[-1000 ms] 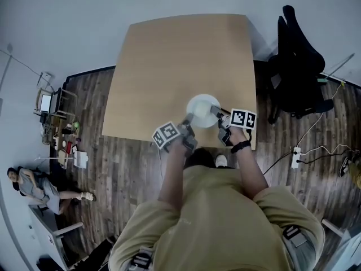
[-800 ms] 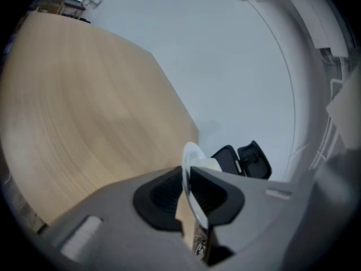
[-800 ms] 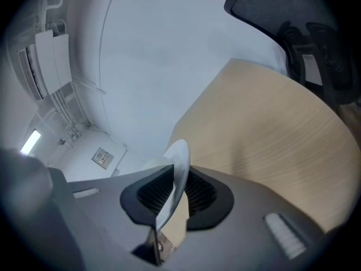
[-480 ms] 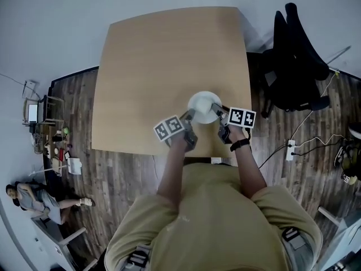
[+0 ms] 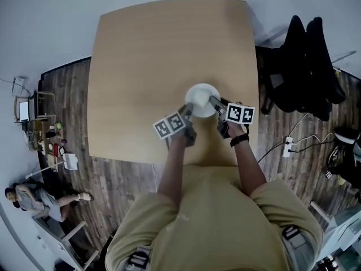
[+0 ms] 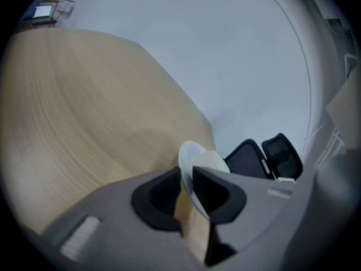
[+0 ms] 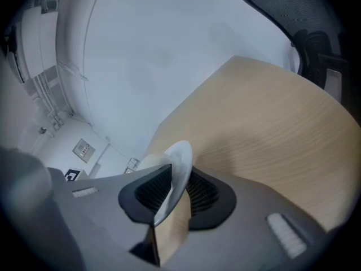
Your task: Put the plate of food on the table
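Plate of food [image 5: 202, 100] is sitting flat on the table [image 5: 158, 55], near the edge closest to me. My left gripper [image 5: 186, 110] is opening at the plate's left rim, which is lying between the jaws with a gap showing beside one pad. My right gripper [image 5: 215, 101] is opening too at the opposite rim, though its pads are hugging the white edge on both sides.

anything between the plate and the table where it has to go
Nothing visible does. The plate looks already down on the table, which is bare around it. The left gripper and right gripper are opening their jaws with its rim between them.
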Motion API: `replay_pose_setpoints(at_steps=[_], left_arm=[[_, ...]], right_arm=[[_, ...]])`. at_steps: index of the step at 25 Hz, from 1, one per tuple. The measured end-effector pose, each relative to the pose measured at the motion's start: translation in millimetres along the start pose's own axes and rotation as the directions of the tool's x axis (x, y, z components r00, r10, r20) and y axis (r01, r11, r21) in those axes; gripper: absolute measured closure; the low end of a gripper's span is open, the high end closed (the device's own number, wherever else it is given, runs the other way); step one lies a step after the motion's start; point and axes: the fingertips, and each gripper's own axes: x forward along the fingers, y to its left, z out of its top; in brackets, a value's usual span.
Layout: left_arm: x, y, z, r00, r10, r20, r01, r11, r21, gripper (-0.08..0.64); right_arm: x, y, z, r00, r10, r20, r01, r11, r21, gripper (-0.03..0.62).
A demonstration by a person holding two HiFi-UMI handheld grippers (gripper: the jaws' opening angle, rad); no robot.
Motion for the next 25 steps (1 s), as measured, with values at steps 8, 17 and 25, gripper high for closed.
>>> replay_pose_setpoints(at_steps=[8, 17, 25], left_arm=[[29, 36, 40, 0.998, 0.052, -0.028, -0.051, 0.998, 0.042, 0.489], [57, 70, 46, 0.993, 0.095, -0.075, -0.092, 0.995, 0.034, 0.485], [69, 77, 43, 0.990, 0.105, -0.091, -0.104, 0.994, 0.016, 0.477]], right_arm=[[58, -6, 15, 0.999, -0.034, -0.020, 0.033, 0.999, -0.028, 0.517], [92, -26, 14, 0.993, -0.102, -0.058, 0.098, 0.993, -0.065, 0.512], [100, -48, 10, 0.981, -0.144, -0.129, 0.141, 0.990, -0.030, 0.497]])
